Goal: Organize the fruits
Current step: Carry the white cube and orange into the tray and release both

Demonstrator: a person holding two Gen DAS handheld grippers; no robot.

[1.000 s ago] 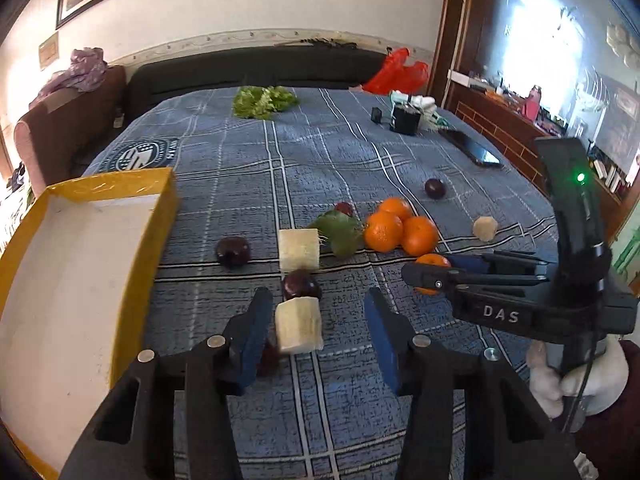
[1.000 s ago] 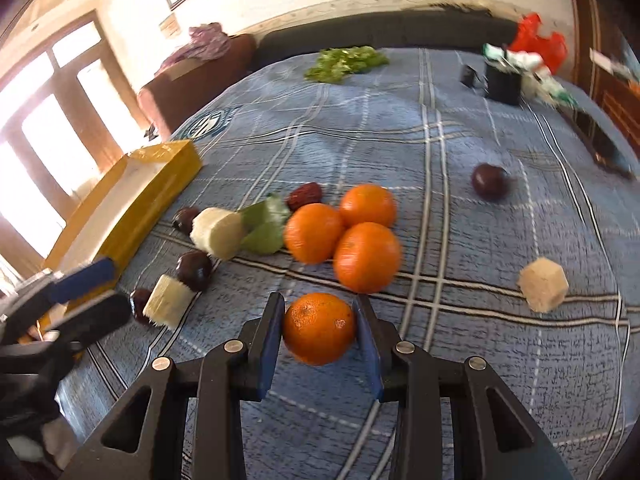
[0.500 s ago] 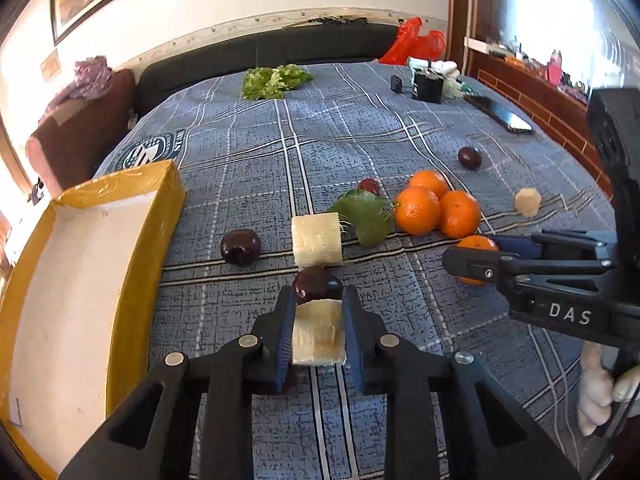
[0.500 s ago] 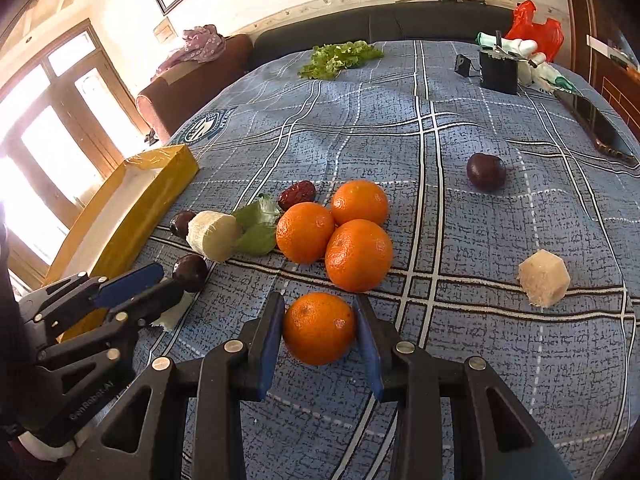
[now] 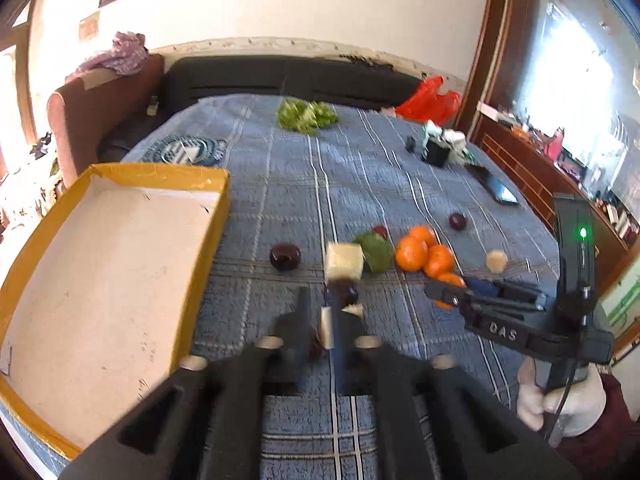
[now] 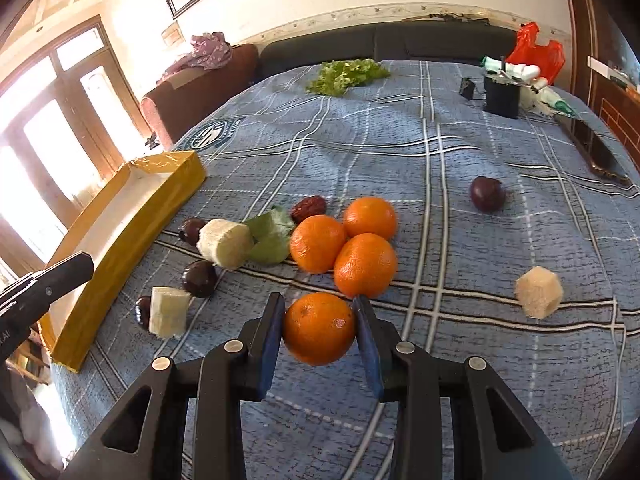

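Orange pinched between my right jaws, 3 more just ahead.
My left jaws look pressed together; the pale chunk lies on the bed, apparently slipped, so it never reaches the box.

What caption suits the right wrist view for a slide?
Right claw grips an orange above the blue cloth.

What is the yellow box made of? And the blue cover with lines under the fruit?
The yellow box looks like cardboard: thin folded walls, glossy yellow outside, dull scuffed white inside. The blue cover looks like woven cloth: nubbly weave, soft wrinkles, matte.
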